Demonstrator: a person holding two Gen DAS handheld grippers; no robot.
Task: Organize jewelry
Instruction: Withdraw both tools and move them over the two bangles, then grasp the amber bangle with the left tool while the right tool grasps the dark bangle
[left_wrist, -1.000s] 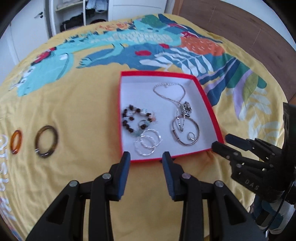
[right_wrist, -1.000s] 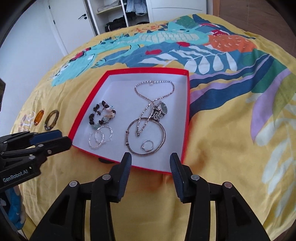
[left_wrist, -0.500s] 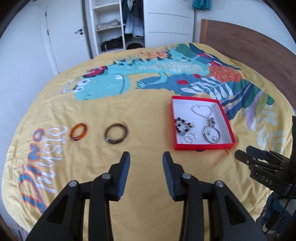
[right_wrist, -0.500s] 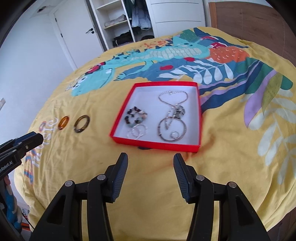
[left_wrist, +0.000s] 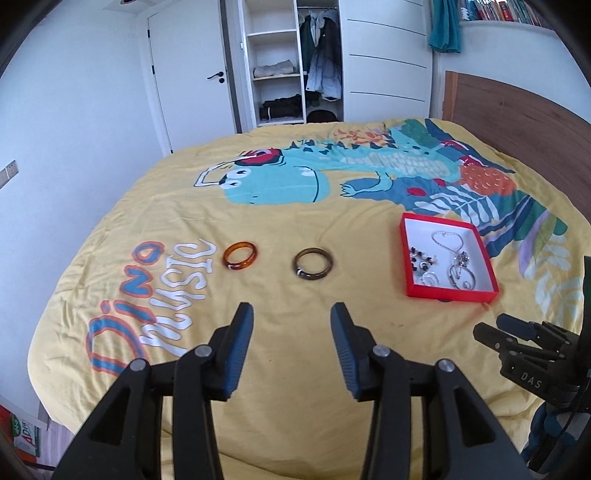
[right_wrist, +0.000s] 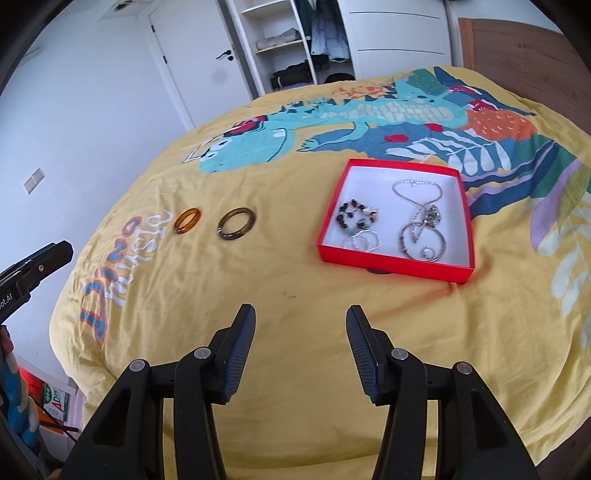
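Observation:
A red box (left_wrist: 451, 295) (right_wrist: 396, 266) with a white floor lies on the yellow bedspread and holds a silver necklace (right_wrist: 417, 199), a beaded bracelet (right_wrist: 355, 216) and silver rings. Two bangles lie loose to its left: an orange one (left_wrist: 240, 255) (right_wrist: 187, 220) and a brown one (left_wrist: 313, 263) (right_wrist: 236, 223). My left gripper (left_wrist: 291, 317) hovers near the bed's front edge, short of the bangles, its jaws opening with nothing between them. My right gripper (right_wrist: 300, 319) stands open and empty in front of the box.
The bedspread (left_wrist: 295, 206) carries a dinosaur print and lettering. A wooden headboard (left_wrist: 517, 122) runs along the right. Behind the bed stand a white door (left_wrist: 192, 85) and an open wardrobe (left_wrist: 288, 66). Each gripper shows at the edge of the other's view.
Both grippers have pulled back and up from the red box, so the whole bed now shows. The left one has swung left toward the bangles and spread its jaws wider.

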